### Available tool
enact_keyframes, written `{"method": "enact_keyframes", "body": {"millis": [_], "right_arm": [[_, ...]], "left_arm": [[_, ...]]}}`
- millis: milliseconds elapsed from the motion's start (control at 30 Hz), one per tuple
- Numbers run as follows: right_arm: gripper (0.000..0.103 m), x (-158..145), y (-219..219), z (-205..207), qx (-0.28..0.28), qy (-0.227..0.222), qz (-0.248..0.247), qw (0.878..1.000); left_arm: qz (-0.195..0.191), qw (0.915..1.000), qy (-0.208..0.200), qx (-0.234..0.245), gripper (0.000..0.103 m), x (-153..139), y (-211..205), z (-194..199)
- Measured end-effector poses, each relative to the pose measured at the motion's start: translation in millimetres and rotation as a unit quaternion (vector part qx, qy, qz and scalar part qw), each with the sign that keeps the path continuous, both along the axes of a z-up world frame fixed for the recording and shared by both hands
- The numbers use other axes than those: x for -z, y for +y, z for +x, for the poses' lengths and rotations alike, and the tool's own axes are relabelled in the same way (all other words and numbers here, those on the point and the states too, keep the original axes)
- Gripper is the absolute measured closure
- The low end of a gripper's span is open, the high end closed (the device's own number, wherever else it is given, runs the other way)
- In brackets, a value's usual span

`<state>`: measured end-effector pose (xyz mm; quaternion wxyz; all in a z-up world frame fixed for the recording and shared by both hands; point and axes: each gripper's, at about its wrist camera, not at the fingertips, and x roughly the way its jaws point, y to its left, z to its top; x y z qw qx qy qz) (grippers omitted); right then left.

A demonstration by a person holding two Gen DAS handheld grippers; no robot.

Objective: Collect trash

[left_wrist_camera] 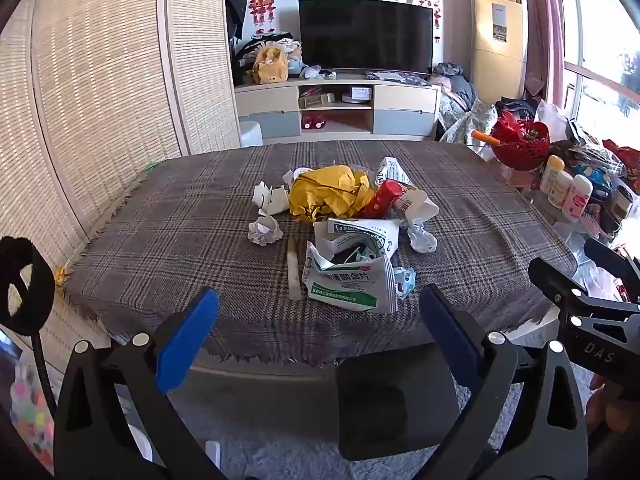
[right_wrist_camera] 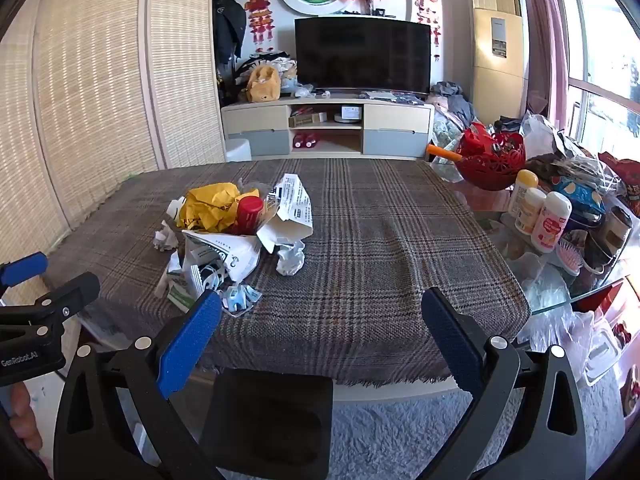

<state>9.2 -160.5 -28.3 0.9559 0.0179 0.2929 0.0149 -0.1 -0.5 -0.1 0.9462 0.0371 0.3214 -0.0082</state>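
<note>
A heap of trash lies on the plaid tablecloth: crumpled yellow paper, a red tube, a torn white-and-green medicine box, paper wads and a pale stick. In the right wrist view the same heap sits left of centre, with the yellow paper, the red tube and a paper wad. My left gripper stands open near the table's front edge, just short of the box. My right gripper is open over bare cloth, right of the heap. Neither holds anything.
A dark bin-like container sits below the table's front edge. Bottles, a red basket and clutter crowd the glass surface at right. A TV stand is beyond the table and a woven screen is at left.
</note>
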Motion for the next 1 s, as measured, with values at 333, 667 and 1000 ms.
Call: {"method": "enact_keyframes", "body": {"millis": [333,667,1000], "right_arm": [[0.003,-0.1,-0.3,0.0,0.0,0.0,0.001,1.0],[0.003,-0.3,-0.5,-0.2,0.0,0.0,0.0,1.0],[0.003,-0.3,-0.7,-0.1,0.0,0.0,0.001,1.0]], "left_arm": [[-0.005,1.0,0.003,-0.003,0.008,0.2,5.6,1.8],[-0.008,0.9999,0.003,-0.006,0.008,-0.1,3.2,1.6],[-0.01,0.9999,0.004,-0.008,0.008,1.7,2.3,2.5]]}}
